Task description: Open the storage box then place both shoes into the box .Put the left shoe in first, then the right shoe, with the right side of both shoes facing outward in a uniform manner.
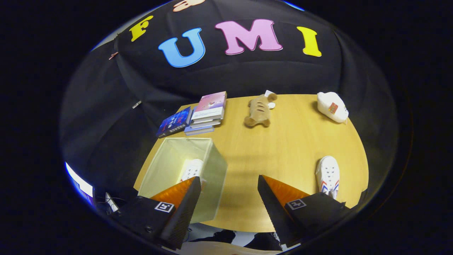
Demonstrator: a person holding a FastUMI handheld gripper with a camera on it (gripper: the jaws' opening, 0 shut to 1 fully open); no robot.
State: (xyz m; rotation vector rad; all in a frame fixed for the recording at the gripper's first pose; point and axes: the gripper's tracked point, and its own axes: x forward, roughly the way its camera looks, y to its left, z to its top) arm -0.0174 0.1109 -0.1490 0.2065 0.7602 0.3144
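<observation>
Overhead light, even and bright on the light wooden table [283,141]; soft short shadows, slight motion blur, heavy fisheye bending at edges.

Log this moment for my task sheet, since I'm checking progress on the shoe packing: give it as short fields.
storage box: translucent box open, on the table's near left part
shoe in box: white shoe inside it, just ahead of the left finger
shoe outside: white shoe on the table, just beyond the right finger
gripper: gripper open, holding nothing
far side: stack of books, plush toy, white pouch
</observation>
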